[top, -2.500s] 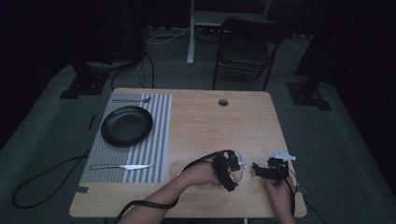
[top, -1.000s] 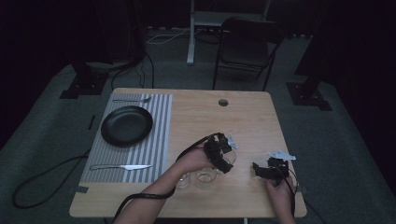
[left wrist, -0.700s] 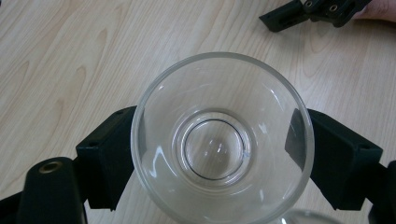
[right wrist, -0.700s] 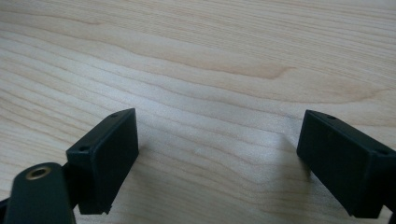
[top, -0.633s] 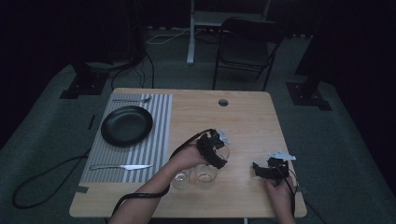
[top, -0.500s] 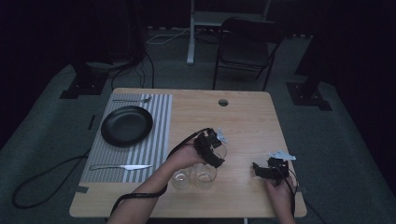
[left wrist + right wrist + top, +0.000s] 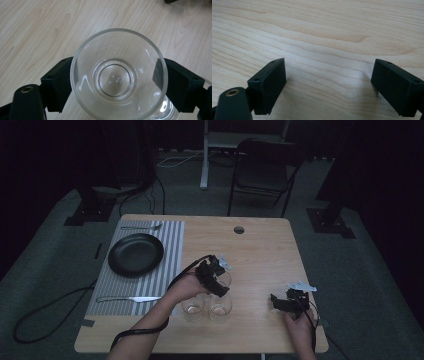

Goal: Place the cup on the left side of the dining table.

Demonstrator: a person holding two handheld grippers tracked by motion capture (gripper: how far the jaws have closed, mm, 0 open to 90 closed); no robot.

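My left gripper (image 7: 220,283) is shut on a clear drinking glass (image 7: 225,279), held just above the middle of the wooden table (image 7: 260,250). In the left gripper view the glass (image 7: 117,75) is seen from above, and both black jaws of the left gripper (image 7: 116,82) press on its sides. Two more clear glasses (image 7: 192,308) (image 7: 220,311) stand side by side near the front edge, below the held one. The rim of one of those glasses (image 7: 166,111) peeks out under it. My right gripper (image 7: 278,301) (image 7: 329,85) rests open over bare wood at the front right, with nothing between its jaws.
A striped placemat (image 7: 172,237) on the left carries a black plate (image 7: 136,254), a knife (image 7: 127,298) at its near side and a fork (image 7: 142,226) at its far side. A round cable hole (image 7: 239,229) sits near the far edge. A chair (image 7: 260,175) stands beyond the table.
My left gripper has risen and moved left and away from the front edge with a glass in it. The right gripper has stayed nearly still.
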